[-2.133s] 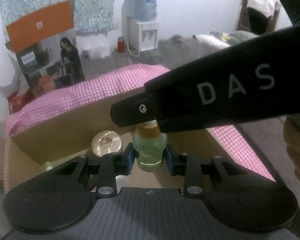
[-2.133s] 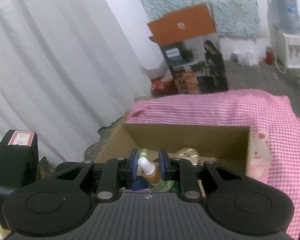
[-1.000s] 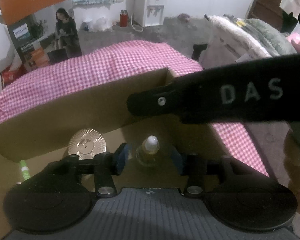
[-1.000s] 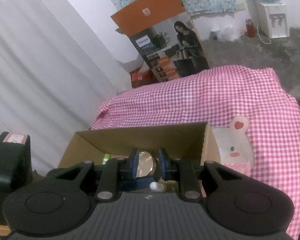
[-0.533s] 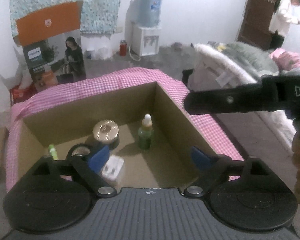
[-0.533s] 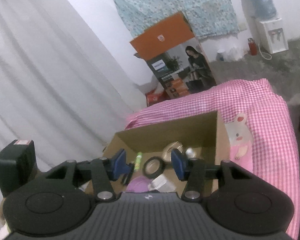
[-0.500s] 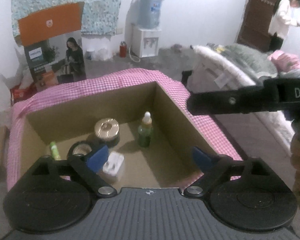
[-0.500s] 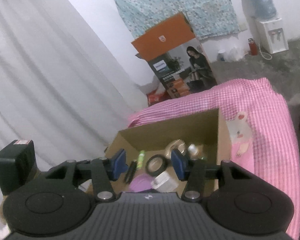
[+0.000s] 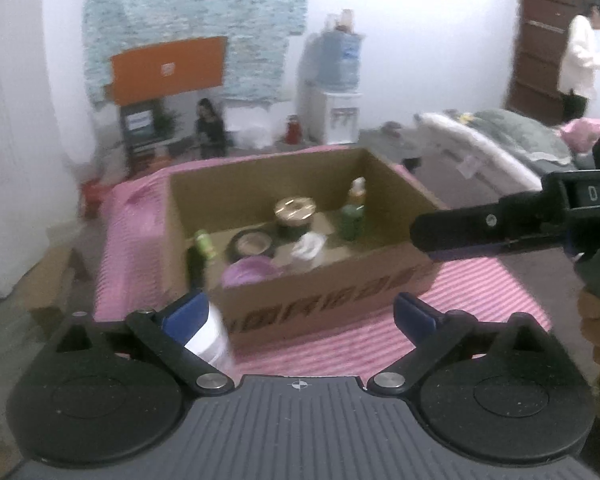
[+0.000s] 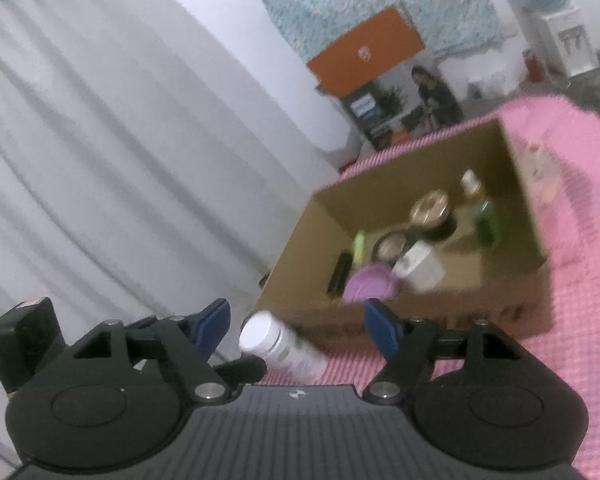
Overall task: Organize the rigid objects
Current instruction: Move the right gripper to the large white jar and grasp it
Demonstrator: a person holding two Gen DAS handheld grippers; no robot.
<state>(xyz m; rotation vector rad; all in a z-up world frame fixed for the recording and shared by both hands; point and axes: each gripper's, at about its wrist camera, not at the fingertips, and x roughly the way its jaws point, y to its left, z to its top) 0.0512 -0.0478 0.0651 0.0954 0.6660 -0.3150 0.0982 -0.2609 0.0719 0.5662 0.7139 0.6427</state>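
Change: both grippers clear of the cardboard box (image 9: 324, 300), where a second ago both were low inside it around the green dropper bottle (image 9: 352, 216); bottle now standing free in the box's far right corner, so that placement reads as done.
Surface: pink checked cloth (image 9: 480, 300) over the counter, carrying the box.
Box: open-topped, brown, dark print on the near wall; contents loosely grouped, none stacked.
White bottle (image 10: 284, 346): lying on its side on the cloth, outside the box against its near wall, pale cap toward the camera; probably next to go in.
Left gripper (image 9: 300, 316): jaws opening, nearly full spread, nothing between the pads; white bottle just beside the left pad, contact not clear.
Right gripper (image 10: 296, 324): jaws opening, empty; white bottle in the gap, pads not pressing it.
Box contents: gold-lidded jar (image 9: 294, 216) upright at centre back; black tape roll (image 9: 252, 244); purple lid (image 9: 248, 272); white adapter-like block (image 9: 308, 246); green marker (image 9: 204, 242) by the left wall.
Green dropper bottle: upright, white tip, tan collar, translucent green body.
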